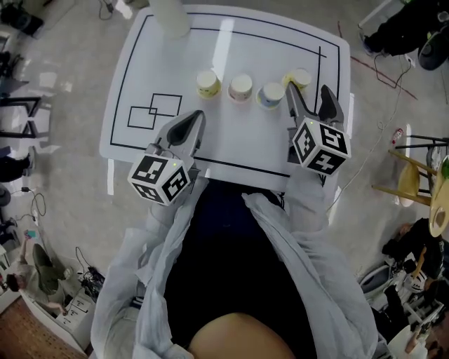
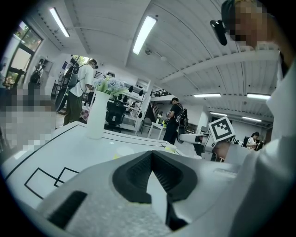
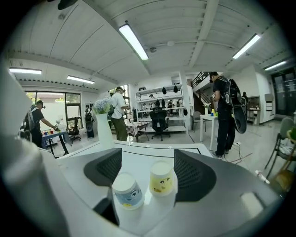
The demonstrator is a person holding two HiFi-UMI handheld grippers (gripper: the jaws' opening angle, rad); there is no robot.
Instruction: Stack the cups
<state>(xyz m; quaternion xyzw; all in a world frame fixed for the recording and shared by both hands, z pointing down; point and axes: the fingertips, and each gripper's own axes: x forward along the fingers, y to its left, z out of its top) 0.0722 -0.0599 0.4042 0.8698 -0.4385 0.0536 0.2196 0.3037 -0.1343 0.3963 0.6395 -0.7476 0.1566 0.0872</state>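
White desk [image 1: 242, 137] with black lines, four cups in a row across the middle, none stacked. Second yellow cup [image 1: 208, 83] is at the 9 o'clock end, then pink cup [image 1: 240, 87], then blue cup [image 1: 271, 95]. Yellow cup [image 1: 299, 78] is at the 3 o'clock end, set a bit toward 12 from the others. Each cup stands alone on the desk, with small gaps between them in the head view. Right tool [image 1: 309, 97] is released, jaws wide apart, gripping nothing. It is at 6 o'clock of the yellow cup, with the blue cup just at 9 o'clock of its tip. In the right gripper view the right tool [image 3: 147, 162] frames the blue cup [image 3: 127, 190] and yellow cup [image 3: 162, 178] in its gap. Blue is nearer, at 8 o'clock of yellow, and the pads are clear of both; cannot tell there if the two cups touch. Left tool [image 1: 195, 119] is clenched and empty, at 6 o'clock of the second yellow cup and apart from it. In the left gripper view the left tool [image 2: 151, 155] has its pads meeting at the tip with nothing between them. White vase [image 1: 170, 15] stands at the desk's 12 o'clock edge. Two overlapping drawn squares [image 1: 154, 111] are on the desk's 9 o'clock side. People stand in the room beyond the desk in both gripper views.
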